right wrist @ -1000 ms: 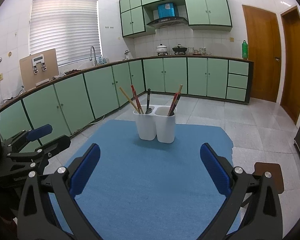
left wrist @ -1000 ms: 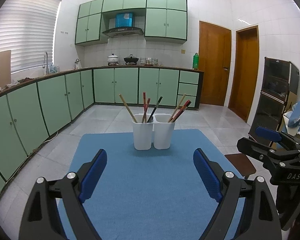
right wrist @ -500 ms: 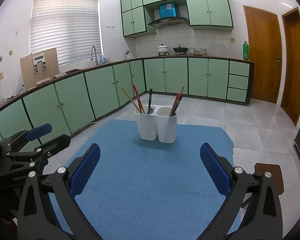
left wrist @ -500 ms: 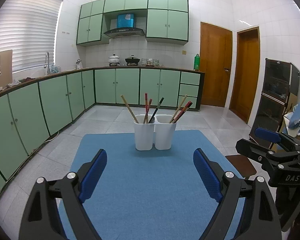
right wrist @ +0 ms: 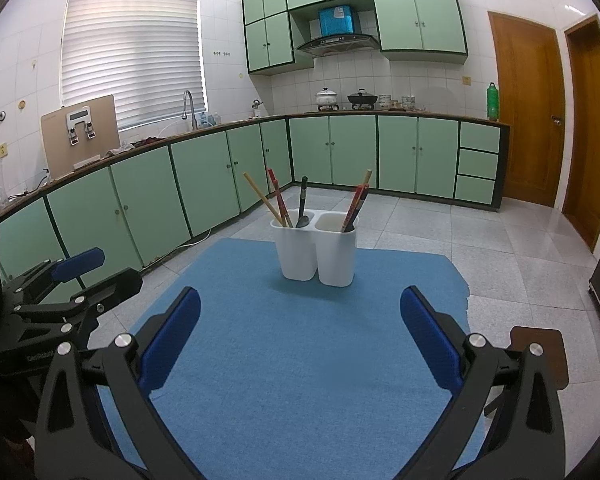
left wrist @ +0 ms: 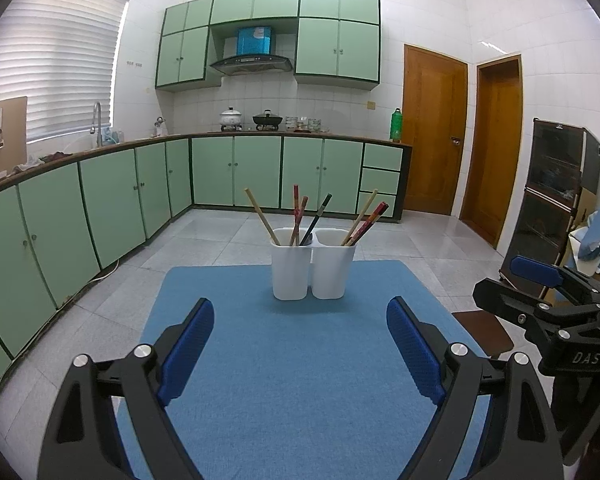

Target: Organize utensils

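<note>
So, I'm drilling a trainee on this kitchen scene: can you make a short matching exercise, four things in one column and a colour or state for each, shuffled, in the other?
Things:
1. left claw
2. table mat
3. twin utensil cups
4. tall bottle on the counter

Colour or state:
A. white, side by side and touching
B. green
C. open, nothing between its pads
D. blue, lying flat

Pairs: 1-C, 2-D, 3-A, 4-B

Home kitchen, green cabinets [left wrist: 256, 170], range hood [left wrist: 252, 64], sink tap [left wrist: 97, 122], pots [left wrist: 231, 117] on counter.
</note>
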`<state>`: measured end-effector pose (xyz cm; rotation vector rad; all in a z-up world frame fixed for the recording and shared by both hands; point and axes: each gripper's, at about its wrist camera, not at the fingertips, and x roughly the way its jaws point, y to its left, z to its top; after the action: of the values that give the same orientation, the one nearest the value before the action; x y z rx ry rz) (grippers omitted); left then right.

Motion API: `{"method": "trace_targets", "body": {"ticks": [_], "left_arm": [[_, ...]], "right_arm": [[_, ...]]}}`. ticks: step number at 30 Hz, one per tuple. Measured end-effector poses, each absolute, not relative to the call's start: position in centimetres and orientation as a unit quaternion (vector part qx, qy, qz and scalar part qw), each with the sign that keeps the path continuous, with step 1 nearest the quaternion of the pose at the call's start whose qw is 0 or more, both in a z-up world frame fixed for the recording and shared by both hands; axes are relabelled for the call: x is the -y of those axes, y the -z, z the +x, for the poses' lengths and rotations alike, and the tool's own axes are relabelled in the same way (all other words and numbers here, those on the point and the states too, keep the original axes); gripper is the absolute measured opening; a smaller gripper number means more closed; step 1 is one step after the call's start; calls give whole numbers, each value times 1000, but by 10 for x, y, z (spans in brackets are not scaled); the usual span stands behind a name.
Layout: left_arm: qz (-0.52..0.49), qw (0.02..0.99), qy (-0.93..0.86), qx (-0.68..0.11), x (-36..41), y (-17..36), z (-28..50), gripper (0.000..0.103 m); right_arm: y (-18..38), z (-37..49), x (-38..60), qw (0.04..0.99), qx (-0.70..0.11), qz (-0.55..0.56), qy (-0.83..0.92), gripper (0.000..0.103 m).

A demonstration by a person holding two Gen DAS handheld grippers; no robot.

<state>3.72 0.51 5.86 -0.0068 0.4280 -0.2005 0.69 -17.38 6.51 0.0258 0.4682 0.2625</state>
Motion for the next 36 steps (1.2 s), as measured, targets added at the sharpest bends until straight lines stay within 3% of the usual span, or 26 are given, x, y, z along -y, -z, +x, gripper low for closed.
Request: {"method": "trace_targets", "body": {"ticks": [36], "left_arm": [[-3,972,98,-212,-8,-57,36,86]], "right_arm": [[-64,7,174,964,-231,14,-131,97]]}}
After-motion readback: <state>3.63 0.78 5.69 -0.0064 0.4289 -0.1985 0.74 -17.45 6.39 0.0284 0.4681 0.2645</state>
